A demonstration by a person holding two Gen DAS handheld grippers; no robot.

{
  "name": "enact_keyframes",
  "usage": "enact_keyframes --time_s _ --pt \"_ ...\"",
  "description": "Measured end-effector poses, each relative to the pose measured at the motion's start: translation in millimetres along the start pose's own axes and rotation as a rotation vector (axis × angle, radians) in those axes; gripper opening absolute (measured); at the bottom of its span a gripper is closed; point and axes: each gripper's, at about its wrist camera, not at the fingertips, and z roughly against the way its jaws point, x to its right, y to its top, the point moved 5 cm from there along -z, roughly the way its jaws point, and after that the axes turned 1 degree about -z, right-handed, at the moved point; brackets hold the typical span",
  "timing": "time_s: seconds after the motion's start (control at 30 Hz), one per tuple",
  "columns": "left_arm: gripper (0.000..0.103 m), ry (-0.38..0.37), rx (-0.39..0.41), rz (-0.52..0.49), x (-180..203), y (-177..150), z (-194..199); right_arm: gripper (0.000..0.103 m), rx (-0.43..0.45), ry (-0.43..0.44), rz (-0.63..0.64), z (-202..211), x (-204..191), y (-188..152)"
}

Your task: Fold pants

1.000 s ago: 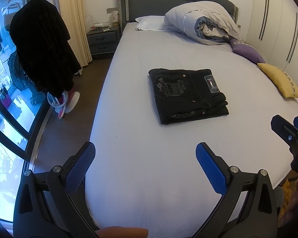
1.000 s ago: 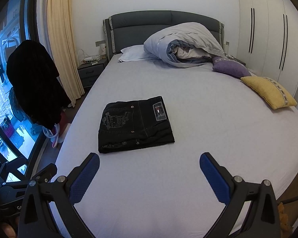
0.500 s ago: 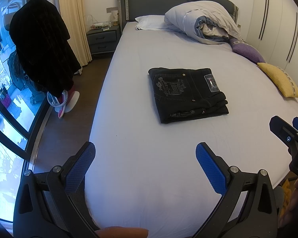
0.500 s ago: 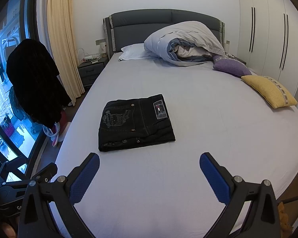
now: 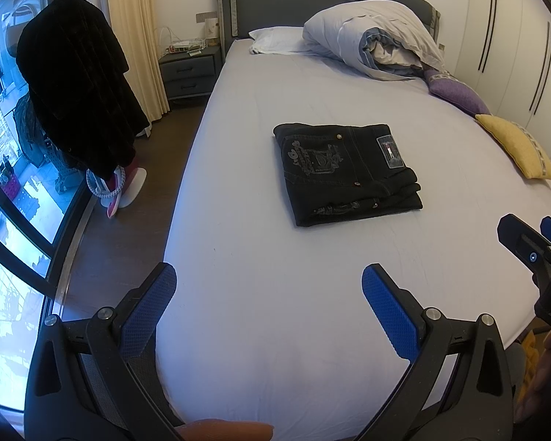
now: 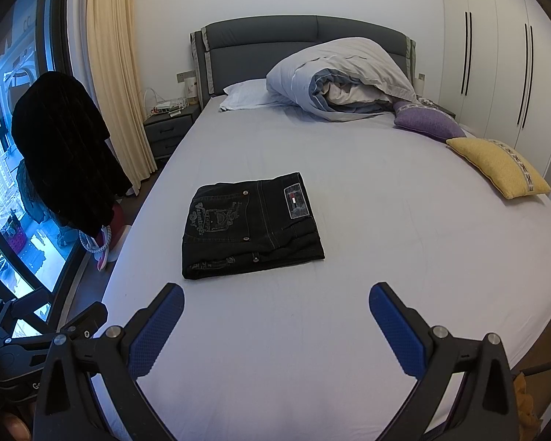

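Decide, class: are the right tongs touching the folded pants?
Apart. The right wrist view shows the right tongs open, with bare sheet between the blue pads and the pants.

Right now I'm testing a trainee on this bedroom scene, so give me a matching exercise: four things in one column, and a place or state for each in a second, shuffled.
Things:
1. black jeans
2. yellow cushion
3. duvet
4. left gripper

Places or states:
a. bundled up by the headboard
b. fingers spread wide, holding nothing
c. folded into a flat rectangle mid-bed
d. lying at the bed's right edge, beside the purple cushion

Pairs: 1-c, 2-d, 3-a, 4-b
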Motion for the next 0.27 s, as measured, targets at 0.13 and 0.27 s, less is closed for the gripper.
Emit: enact_keyframes --time_s 0.13,0.27 --pt "0.103 0.003 -0.002 0.0 1.7 -5.9 -1.0 0.103 0.0 0.001 0.001 -0.2 -0.2 -0.4" --pt "0.103 0.017 0.0 -0.004 1.9 -9.0 -2.5 0.103 -0.001 0.001 -0.002 -0.2 0.6 0.0"
